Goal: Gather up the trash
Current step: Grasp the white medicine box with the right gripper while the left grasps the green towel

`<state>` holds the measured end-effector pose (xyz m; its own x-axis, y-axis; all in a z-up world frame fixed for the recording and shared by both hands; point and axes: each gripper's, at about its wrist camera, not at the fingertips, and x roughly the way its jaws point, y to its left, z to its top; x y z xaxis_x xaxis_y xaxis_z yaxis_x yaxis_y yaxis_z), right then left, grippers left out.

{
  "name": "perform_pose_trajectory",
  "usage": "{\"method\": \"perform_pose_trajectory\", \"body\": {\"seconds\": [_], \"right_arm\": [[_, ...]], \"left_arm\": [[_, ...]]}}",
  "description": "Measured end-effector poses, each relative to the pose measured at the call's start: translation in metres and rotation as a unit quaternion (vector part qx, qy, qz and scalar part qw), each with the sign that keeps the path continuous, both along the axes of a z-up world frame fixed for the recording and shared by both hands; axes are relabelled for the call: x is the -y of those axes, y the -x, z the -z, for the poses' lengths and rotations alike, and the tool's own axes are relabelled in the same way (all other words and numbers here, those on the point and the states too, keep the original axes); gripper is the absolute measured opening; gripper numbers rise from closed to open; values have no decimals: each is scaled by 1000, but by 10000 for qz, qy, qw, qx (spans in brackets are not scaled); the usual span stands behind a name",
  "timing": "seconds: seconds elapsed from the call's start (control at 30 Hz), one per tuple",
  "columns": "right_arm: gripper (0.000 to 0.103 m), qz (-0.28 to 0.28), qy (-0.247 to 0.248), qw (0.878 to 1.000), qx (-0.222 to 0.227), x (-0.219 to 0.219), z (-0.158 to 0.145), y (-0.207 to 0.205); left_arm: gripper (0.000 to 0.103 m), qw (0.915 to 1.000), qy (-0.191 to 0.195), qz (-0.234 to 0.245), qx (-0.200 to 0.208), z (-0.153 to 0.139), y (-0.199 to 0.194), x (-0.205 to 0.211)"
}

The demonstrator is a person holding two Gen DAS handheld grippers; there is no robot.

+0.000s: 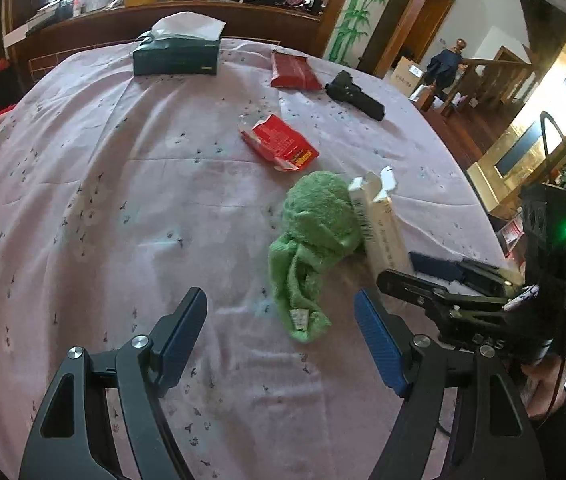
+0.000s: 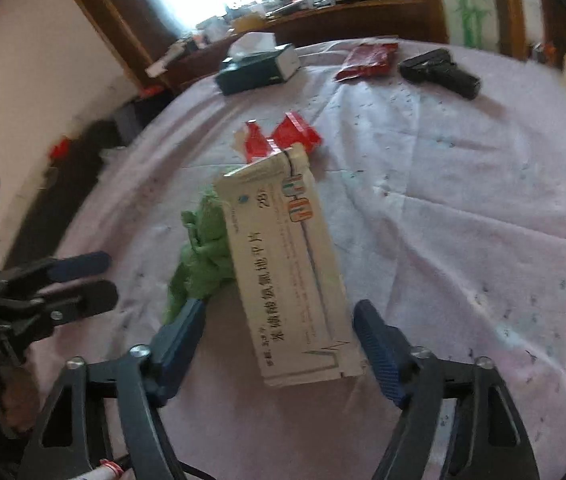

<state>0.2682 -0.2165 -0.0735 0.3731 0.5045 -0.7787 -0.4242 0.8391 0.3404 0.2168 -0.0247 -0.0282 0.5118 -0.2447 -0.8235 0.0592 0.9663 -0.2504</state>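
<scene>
A round desk [image 1: 123,184] is covered with a pale lilac cloth with small dark prints and fold creases. Behind it stand a cluttered wooden sideboard [image 1: 187,8] and a bright window. From left to right on the cloth lie a dark green tissue box [image 1: 175,56], a torn red carton [image 1: 279,144], a crumpled fluffy green cloth [image 1: 311,236], a flat red packet [image 1: 293,72] and a black gun-shaped object [image 1: 355,96].

The left tool [image 1: 279,332] is open and empty above the cloth. The right tool [image 2: 279,336] has jaws apart on both sides of a long white medicine box [image 2: 295,272], which lies beside the green cloth; whether the pads press it one cannot tell.
</scene>
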Motion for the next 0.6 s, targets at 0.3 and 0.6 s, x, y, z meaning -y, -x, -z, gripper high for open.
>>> {"method": "perform_pose_trajectory", "body": {"seconds": [0.3, 0.6], "right_arm": [[57, 1187, -315, 9924, -36, 50, -24, 52], [57, 2215, -1087, 9678, 491, 100, -46, 139]], "left_arm": [[75, 9993, 46, 362, -49, 4, -14, 26], [75, 9980, -450, 401, -201, 20, -60, 58]]}}
